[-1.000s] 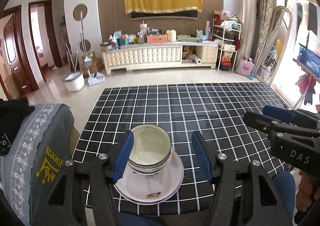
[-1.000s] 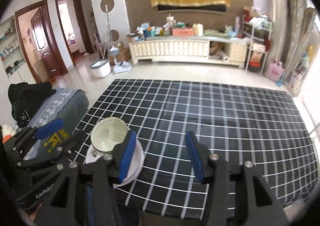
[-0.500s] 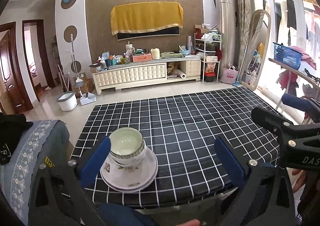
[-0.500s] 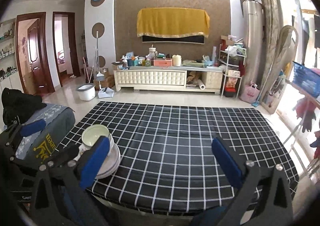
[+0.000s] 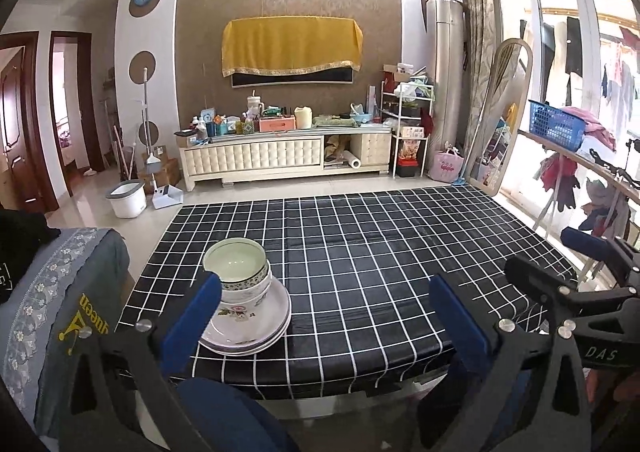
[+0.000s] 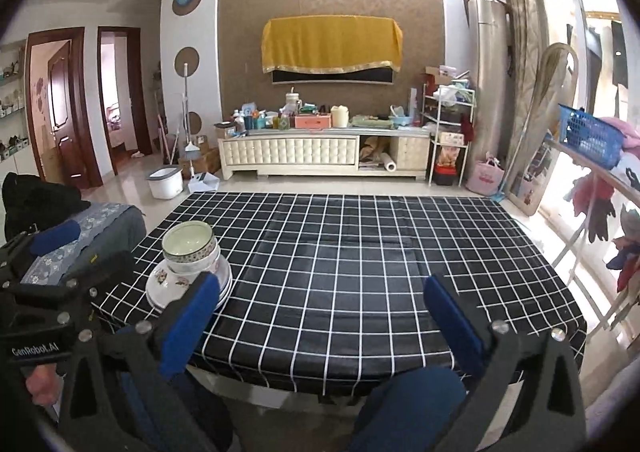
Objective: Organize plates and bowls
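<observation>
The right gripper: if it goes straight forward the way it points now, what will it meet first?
Probably only the checked tablecloth. The open right gripper aims at bare cloth; the stack of bowls and plates lies off to its left. Depth is uncertain.

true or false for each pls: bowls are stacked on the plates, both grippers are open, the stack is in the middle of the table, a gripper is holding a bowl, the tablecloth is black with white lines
1. The bowls sit stacked on the plates. True.
2. The left gripper and the right gripper are both open. True.
3. The stack stands in the middle of the table. False: it stands near the table's left front corner.
4. A gripper is holding a bowl. False: nothing is between either gripper's fingers.
5. The tablecloth is black with white grid lines. True.
</observation>
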A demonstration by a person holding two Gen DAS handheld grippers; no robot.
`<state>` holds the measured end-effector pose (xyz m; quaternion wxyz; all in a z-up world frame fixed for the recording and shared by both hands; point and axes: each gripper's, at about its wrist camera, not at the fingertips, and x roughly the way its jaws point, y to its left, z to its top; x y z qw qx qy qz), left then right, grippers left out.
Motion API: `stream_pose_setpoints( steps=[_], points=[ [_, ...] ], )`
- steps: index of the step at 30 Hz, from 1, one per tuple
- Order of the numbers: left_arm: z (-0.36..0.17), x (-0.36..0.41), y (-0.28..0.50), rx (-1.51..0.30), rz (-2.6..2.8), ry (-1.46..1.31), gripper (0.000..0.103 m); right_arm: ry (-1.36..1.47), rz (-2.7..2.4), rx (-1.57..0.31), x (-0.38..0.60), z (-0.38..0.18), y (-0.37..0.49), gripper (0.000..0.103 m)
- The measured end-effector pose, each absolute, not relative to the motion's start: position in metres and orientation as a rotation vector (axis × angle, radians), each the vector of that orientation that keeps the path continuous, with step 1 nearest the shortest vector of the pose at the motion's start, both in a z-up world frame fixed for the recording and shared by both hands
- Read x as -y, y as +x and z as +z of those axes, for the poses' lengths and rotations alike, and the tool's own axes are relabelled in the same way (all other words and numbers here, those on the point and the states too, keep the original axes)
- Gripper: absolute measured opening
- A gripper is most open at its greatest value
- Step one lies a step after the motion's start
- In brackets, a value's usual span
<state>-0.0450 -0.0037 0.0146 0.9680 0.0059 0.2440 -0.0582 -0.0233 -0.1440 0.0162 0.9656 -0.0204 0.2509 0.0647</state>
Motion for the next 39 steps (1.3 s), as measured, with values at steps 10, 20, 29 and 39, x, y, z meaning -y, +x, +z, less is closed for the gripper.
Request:
stream_pose_setpoints(
  steps=[10, 20, 29, 39],
  points=[
    [0.013, 0.007, -0.055, -0.494, -0.119, 0.031, 0.103, -0.025, 0.136, -0.478, 0.149, 0.020, -0.039, 0.103],
    [0.012, 0.002, -0.059, -0.493, -0.110, 0.024, 0.103, -0.034, 0.149, -0.503, 0.147, 0.016, -0.040, 0.103],
    [0.012, 0.000, -0.062, -0.491, -0.110, 0.019, 0.103, -0.024, 0.154, -0.499, 0.147, 0.016, -0.041, 0.103],
    [0.014, -0.002, -0.064, -0.493, -0.097, 0.025, 0.103, -0.024, 0.155, -0.503, 0.148, 0.016, -0.041, 0.103]
  ],
)
